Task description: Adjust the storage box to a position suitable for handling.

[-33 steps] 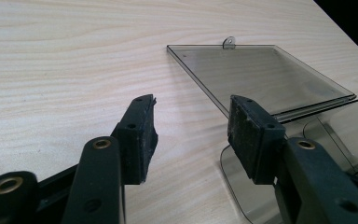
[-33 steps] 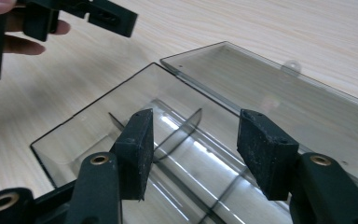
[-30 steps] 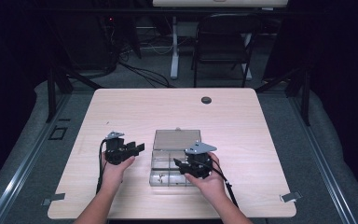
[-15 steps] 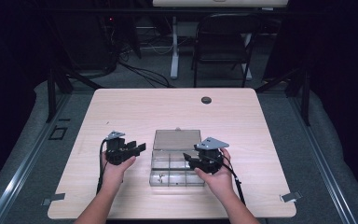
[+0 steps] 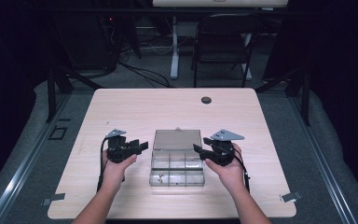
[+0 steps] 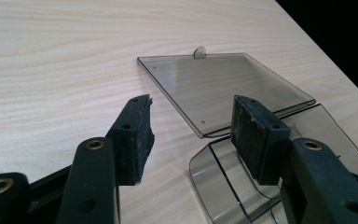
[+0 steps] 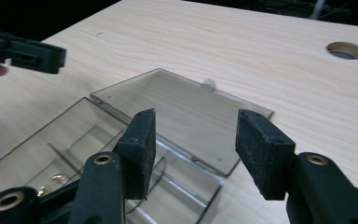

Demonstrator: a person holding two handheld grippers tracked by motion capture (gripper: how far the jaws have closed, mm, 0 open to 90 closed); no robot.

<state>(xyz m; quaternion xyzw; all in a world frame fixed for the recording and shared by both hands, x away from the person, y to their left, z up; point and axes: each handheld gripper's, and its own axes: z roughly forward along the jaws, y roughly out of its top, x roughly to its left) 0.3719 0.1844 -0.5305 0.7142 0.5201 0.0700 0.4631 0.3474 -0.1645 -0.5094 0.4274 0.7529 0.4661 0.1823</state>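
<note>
High view, left to right. Left gripper (image 5: 142,145) sits left of centre in the lower half of the frame, held over the table (image 5: 135,107), just beside the left edge of the clear compartment box (image 5: 177,169). Its jaws have just been opening and stand wide apart; nothing is between the pads. In the left gripper view the 2 jaws rise from the bottom of the frame, bare wood showing in the gap, with the box's near corner under the right-hand jaw.

Box lies at the centre of the lower half of the frame, open, divided into small compartments. Its lid (image 5: 177,139) lies flat on the table directly above the box in the frame, joined along the shared edge, with a small tab (image 6: 199,52) at its far edge. Small brass-coloured parts (image 7: 56,178) show in 1 compartment, lower left of the right gripper view.

Right gripper (image 5: 201,145) sits just right of the box. Its jaws have just been closing slightly but remain wide apart, gripping nothing. A dark round hole (image 5: 206,100) marks the table, upper centre-right.
</note>
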